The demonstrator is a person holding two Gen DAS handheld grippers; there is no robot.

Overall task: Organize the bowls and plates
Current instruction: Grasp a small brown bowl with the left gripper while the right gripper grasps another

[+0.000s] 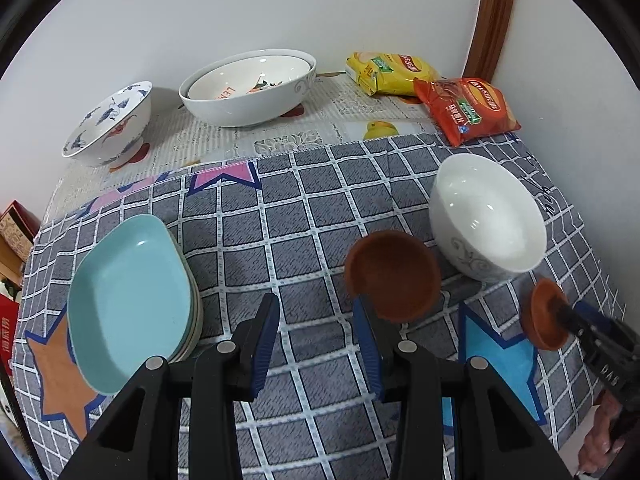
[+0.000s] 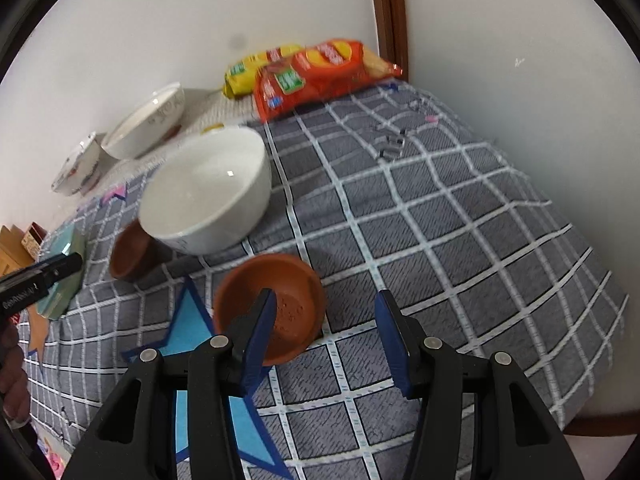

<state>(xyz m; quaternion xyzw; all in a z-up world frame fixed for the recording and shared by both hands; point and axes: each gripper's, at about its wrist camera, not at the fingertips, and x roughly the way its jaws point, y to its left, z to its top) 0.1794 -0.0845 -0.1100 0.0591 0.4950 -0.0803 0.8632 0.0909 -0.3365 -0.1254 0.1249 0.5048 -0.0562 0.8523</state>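
Two small brown bowls sit on the checked cloth. One brown bowl [image 1: 394, 274] lies just ahead of my open left gripper [image 1: 318, 334], near its right finger; it also shows in the right wrist view [image 2: 130, 254]. The other brown bowl [image 2: 270, 306] sits against the left finger of my open right gripper [image 2: 326, 330], partly between the jaws; in the left wrist view this bowl [image 1: 542, 320] shows at the right gripper's tip. A white bowl [image 1: 488, 218] [image 2: 208, 190] stands behind them. A stack of turquoise plates [image 1: 132, 304] lies left.
A large white bowl [image 1: 248, 86] with another nested inside and a blue-patterned bowl [image 1: 110, 122] stand by the back wall. Yellow [image 1: 388, 72] and red [image 1: 466, 110] snack bags lie at the back right corner. The table's right edge drops off near the wall.
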